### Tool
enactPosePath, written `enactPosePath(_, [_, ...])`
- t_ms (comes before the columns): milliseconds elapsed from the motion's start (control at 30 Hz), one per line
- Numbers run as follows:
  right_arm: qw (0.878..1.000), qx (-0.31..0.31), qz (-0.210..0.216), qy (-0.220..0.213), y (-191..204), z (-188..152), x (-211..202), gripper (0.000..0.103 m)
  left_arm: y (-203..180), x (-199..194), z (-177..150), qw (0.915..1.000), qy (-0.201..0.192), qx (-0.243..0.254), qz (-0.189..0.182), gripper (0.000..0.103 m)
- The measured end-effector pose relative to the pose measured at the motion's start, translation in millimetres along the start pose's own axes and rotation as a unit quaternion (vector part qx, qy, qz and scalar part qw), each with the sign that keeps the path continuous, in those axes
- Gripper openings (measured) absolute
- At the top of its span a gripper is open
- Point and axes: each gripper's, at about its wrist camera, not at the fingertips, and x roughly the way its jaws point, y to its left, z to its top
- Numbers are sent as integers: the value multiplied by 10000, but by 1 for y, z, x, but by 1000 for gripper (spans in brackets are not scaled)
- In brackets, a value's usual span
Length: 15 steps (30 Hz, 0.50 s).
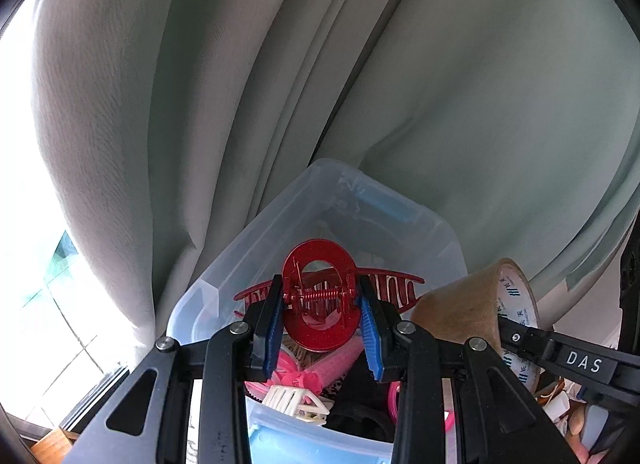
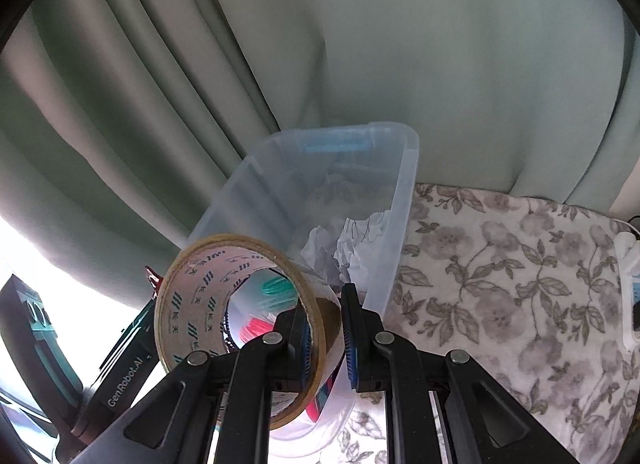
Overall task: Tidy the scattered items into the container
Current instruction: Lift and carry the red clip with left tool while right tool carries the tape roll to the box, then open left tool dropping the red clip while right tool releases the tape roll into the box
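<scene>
Against the grey-green curtain (image 1: 460, 83), the clear plastic container (image 2: 400, 199) has its near end hidden behind both grippers. The right gripper (image 2: 326, 328) is clamped on the brown tape roll (image 2: 192, 296) at the rim; the left gripper (image 1: 320, 324) pinches the red hair claw (image 1: 320, 296) above the contents.

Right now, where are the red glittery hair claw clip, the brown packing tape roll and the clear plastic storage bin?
Red glittery hair claw clip (image 1: 318, 264): left wrist view, on its ring-shaped top.
Brown packing tape roll (image 2: 192, 296): right wrist view, on its printed inner core.
Clear plastic storage bin (image 2: 404, 199): right wrist view, on its right wall.
</scene>
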Motion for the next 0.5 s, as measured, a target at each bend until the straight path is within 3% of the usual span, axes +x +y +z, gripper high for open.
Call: enactPosePath(500, [9993,-294,142,167,-9,-9,-3,18,-8,4,-2,9998,92,120,125,35])
